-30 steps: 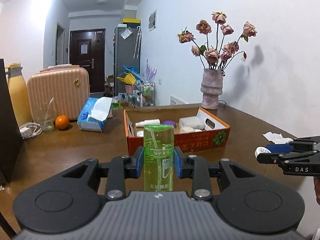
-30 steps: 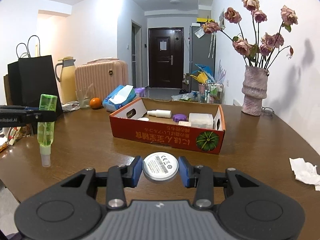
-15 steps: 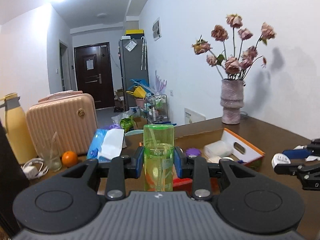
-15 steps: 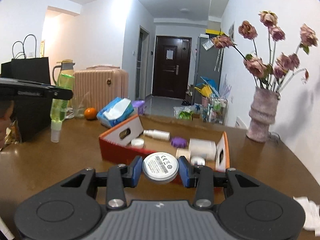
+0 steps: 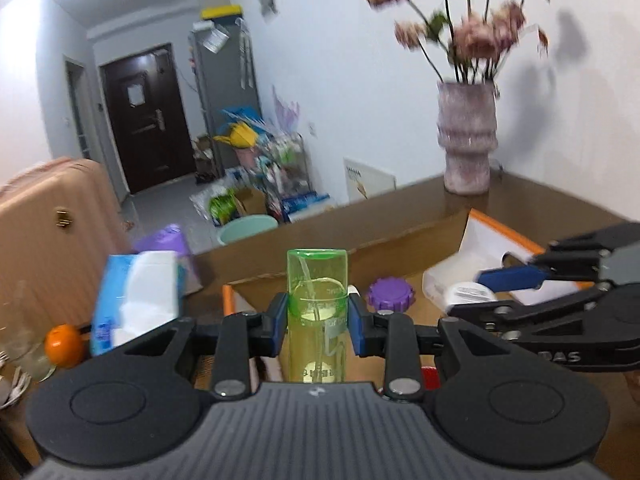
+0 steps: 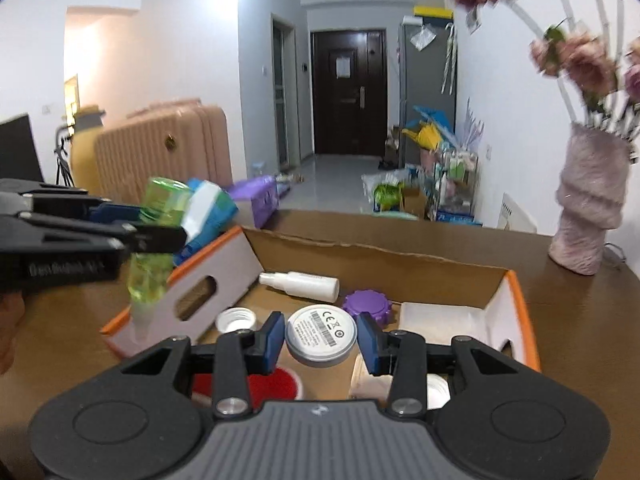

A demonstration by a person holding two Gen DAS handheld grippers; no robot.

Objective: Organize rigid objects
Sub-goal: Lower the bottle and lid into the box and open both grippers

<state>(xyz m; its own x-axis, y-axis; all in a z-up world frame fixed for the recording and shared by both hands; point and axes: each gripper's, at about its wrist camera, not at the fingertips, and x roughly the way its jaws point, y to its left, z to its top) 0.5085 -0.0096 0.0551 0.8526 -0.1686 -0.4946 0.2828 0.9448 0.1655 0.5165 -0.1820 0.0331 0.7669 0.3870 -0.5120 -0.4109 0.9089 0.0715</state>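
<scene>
Left wrist view: left hand-held gripper (image 5: 317,323) clamping green spray bottle (image 5: 317,316) upside down over cardboard box (image 6: 516,308); further right, right hand-held gripper (image 6: 321,340) pinching round white tin (image 6: 321,335) above box interior.

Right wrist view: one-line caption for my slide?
Right tool carries a round tin over the cardboard box.
</scene>
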